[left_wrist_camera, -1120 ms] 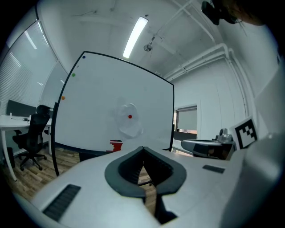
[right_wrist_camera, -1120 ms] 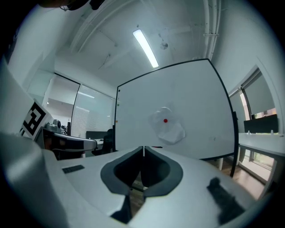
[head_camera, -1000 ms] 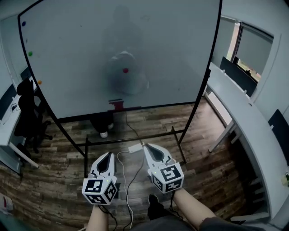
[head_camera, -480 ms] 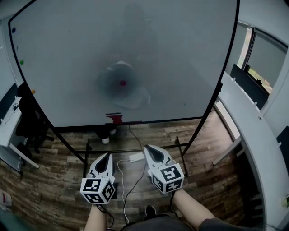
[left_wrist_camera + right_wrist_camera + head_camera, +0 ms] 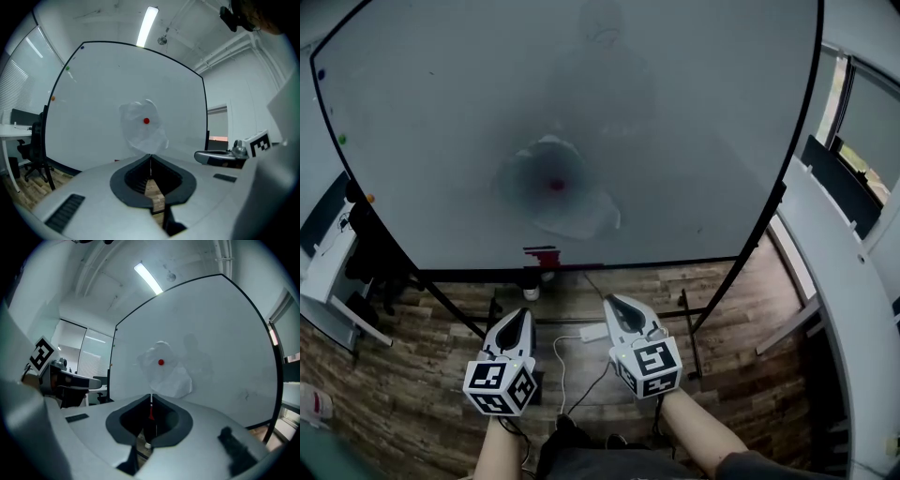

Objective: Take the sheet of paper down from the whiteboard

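Left gripper (image 5: 150, 158) first: its fingers (image 5: 129, 182) are pressed together tip to tip with nothing between them. It's the same on my right gripper (image 5: 151, 398), fingers (image 5: 123, 423) closed flat and empty. Both point out level in front of me, side by side, over the wooden floor (image 5: 422, 356).

Past the tips, dead ahead but well apart from them, is the sheet of paper (image 5: 561, 195). It hangs low on the middle of the whiteboard (image 5: 694, 112), pinned by one red magnet (image 5: 556, 185) just above its centre. The sheet looks crumpled, with wavy edges, and the lower right corner bellies off the board.

My read is that it's featherweight and limp, with no stiffness to push against, and it would tear easily if I yanked it while the magnet grips. That loose lower corner looks like the place to pinch, since there's a lip there that fingers can get around. The magnet is small, round and probably slick, so I'd nip its rim and tip it off, not drag it.

Out at the board's left edge sit a blue magnet (image 5: 321, 74), a green magnet (image 5: 340, 140) and an orange magnet (image 5: 370, 198), all nowhere near the paper.
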### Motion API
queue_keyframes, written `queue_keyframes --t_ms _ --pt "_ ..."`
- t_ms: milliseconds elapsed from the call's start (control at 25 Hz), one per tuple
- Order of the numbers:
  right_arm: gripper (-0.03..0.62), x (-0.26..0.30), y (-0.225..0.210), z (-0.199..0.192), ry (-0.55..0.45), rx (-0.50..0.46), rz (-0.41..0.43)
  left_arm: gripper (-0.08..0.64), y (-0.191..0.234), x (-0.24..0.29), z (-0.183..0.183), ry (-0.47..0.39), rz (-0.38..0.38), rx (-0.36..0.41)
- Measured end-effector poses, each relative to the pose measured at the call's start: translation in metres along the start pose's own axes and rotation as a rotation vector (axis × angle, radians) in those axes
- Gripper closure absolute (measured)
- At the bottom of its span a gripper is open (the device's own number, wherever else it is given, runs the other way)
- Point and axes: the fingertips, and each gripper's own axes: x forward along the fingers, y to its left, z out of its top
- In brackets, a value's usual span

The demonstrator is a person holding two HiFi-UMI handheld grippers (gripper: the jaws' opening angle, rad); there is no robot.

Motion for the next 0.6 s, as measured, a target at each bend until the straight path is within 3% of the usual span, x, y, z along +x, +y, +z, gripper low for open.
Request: queue_keyframes --t_ms 320,600 --pt "0.569 0.035 -0.010 0.010 -0.011 -0.018 -0.008 0.546 0.027 0.030 0.023 -0.028 0.005 0.014" --pt "0.569 0.092 -0.015 0.045 -0.058 -0.094 -0.050 0.546 0.060 0.066 0.047 -0.050 -0.034 0.026"
